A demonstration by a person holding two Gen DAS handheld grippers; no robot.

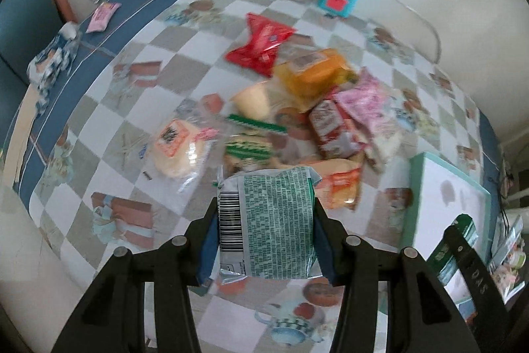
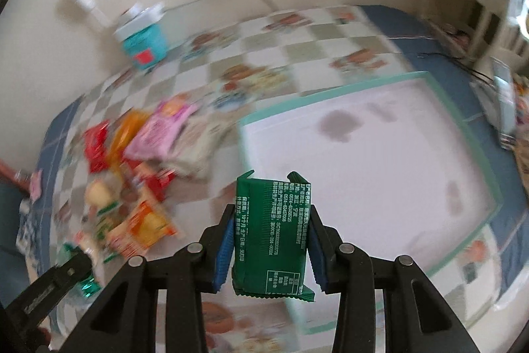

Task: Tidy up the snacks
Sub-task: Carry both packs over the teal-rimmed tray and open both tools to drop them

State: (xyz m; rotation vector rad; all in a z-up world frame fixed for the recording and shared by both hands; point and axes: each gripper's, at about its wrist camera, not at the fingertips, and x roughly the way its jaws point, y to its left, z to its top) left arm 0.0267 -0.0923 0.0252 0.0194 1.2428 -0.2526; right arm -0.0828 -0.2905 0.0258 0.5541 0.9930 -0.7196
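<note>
In the left wrist view, the left gripper (image 1: 266,232) squeezes a silver-green snack pack (image 1: 266,222) by its two sides, above the checkered table (image 1: 99,121) and near the snack pile (image 1: 297,108). It looks light, soft and crinkly. Its long side points away from the camera.

In the right wrist view, the right gripper (image 2: 269,237) squeezes a dark green pack (image 2: 271,237) the same way. It hangs over the edge of the white tray (image 2: 380,154), pointing forward. It looks thin and slippery, so holding the middle seems best.
</note>
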